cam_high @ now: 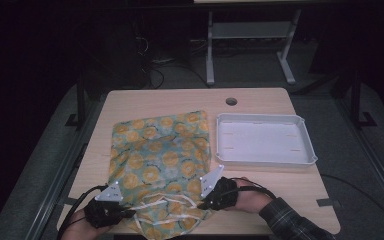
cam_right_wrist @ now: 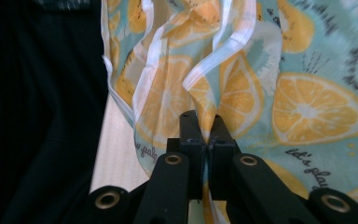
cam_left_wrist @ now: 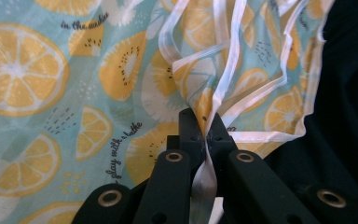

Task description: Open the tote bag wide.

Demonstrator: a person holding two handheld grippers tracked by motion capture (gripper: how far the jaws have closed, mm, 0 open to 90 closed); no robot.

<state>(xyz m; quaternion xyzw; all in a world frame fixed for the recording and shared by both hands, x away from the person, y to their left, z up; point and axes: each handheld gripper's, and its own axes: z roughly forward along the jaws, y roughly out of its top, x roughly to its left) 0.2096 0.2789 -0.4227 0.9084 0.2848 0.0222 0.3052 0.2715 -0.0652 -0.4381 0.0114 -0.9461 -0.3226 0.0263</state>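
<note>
A light-blue cloth [cam_high: 157,155] printed with orange slices and edged in white lies on the left half of the wooden table [cam_high: 260,102]. Its near edge is bunched and lifted a little. My left gripper [cam_high: 128,213] is shut on the cloth's near-left hem [cam_left_wrist: 208,133], with white edging pinched between the jaws. My right gripper [cam_high: 200,205] is shut on the near-right hem [cam_right_wrist: 207,127], the cloth [cam_right_wrist: 303,102] spreading beyond it. In the left gripper view the cloth [cam_left_wrist: 51,93] hangs in folds ahead of the jaws.
An empty white tray [cam_high: 263,160] stands to the right of the cloth, close to its edge. A round cable hole [cam_high: 231,101] sits near the table's far edge. A metal frame [cam_high: 250,45] stands on the floor behind the table.
</note>
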